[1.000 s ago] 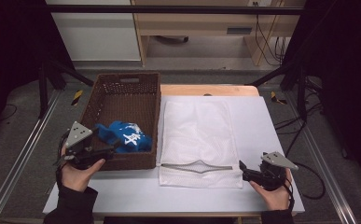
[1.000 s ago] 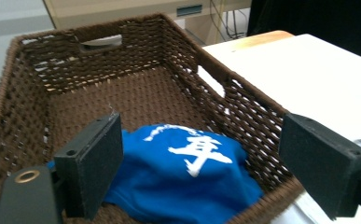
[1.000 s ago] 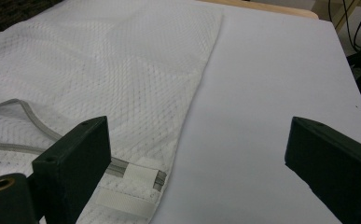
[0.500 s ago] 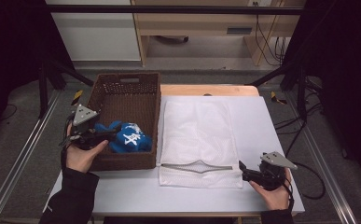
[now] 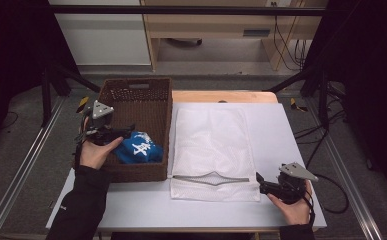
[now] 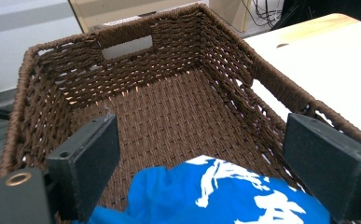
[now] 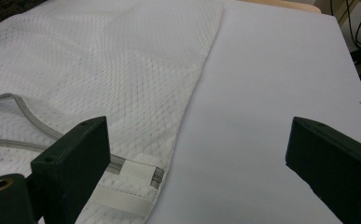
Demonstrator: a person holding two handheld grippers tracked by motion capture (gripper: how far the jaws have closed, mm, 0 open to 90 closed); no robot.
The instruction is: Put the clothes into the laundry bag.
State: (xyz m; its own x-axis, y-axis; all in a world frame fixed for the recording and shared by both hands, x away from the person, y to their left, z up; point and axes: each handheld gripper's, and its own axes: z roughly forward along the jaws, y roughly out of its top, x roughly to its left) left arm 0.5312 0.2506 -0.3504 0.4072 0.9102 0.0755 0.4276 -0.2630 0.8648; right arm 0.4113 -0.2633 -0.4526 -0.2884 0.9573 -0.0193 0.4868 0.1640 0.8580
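Note:
A brown wicker basket (image 5: 137, 81) stands at the table's left, with a blue cloth printed in white (image 5: 140, 147) lying in its near half. My left gripper (image 5: 126, 132) reaches in over the basket's left rim, open, just left of the cloth. In the left gripper view the cloth (image 6: 225, 196) lies low between the open jaws of the left gripper (image 6: 201, 140), with the basket's far wall (image 6: 169, 56) beyond. A white mesh bag (image 5: 213, 140) lies flat mid-table, its zipper mouth (image 5: 211, 178) slightly agape. My right gripper (image 5: 260, 181) rests open by the bag's near right corner (image 7: 136, 177).
The white table top (image 5: 281, 130) is bare to the right of the bag, and in the right gripper view that bare table (image 7: 271, 70) lies ahead of the jaws. A wooden strip (image 5: 226, 96) runs along the far edge. Metal rails flank the table.
My left gripper has moved away from the basket's near left corner, farther along and over the left rim, toward the blue cloth. The right gripper has stayed put.

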